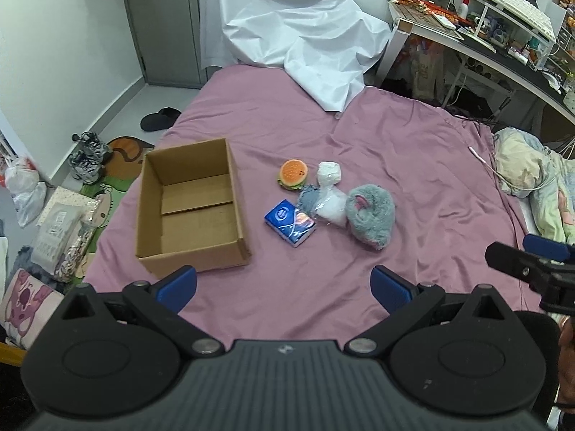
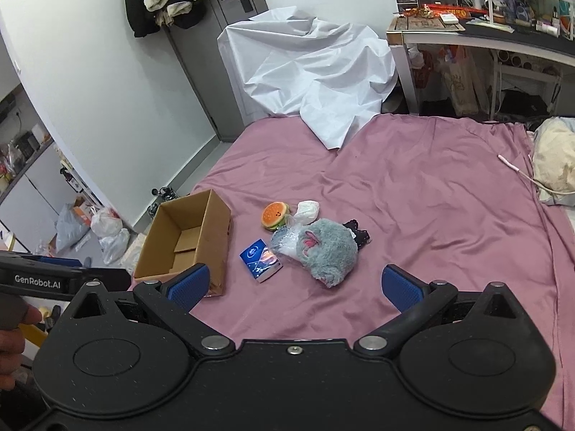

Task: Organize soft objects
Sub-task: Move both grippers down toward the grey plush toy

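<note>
An empty cardboard box stands open on the pink bed sheet. To its right lie a burger plush, a white soft bundle, a blue tissue pack, a clear plastic bag and a grey furry plush. A dark item lies behind the plush. My left gripper is open and empty, short of the objects. My right gripper is open and empty, also short of them.
A crumpled white sheet covers the bed's far end. A desk stands at the far right, a pillow at the right edge. Shoes and bags lie on the floor to the left.
</note>
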`<state>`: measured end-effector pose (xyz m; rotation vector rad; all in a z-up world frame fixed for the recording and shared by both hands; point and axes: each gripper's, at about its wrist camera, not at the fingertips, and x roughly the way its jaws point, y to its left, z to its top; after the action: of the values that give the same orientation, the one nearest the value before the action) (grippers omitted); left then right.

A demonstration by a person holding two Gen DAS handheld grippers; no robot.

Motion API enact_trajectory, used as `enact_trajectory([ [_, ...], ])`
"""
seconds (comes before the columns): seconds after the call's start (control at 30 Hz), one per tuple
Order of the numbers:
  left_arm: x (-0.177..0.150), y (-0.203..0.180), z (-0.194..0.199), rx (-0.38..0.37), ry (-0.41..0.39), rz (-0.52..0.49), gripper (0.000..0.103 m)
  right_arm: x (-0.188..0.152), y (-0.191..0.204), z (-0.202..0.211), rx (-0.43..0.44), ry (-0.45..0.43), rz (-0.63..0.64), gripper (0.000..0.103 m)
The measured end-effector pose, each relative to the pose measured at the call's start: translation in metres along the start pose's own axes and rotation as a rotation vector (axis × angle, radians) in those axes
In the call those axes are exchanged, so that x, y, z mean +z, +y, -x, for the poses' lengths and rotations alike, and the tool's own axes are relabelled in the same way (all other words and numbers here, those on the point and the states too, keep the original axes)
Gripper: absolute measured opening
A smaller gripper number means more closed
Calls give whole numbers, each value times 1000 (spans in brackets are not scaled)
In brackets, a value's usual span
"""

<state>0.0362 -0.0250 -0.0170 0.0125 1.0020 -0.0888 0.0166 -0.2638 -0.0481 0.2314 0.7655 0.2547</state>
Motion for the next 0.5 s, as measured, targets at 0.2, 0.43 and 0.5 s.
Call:
enact_trajectory([
  [0.2, 8, -7, -16, -34, -15, 16, 102, -4, -16, -13, -4, -10, -40, 103],
  [0.43, 17, -14, -40, -70, -20, 20, 101, -10, -35, -32, 6, -37, -95, 103],
  [0.5, 18, -16, -48, -81, -15, 23, 101, -12, -41, -39, 9, -43, -104, 103],
])
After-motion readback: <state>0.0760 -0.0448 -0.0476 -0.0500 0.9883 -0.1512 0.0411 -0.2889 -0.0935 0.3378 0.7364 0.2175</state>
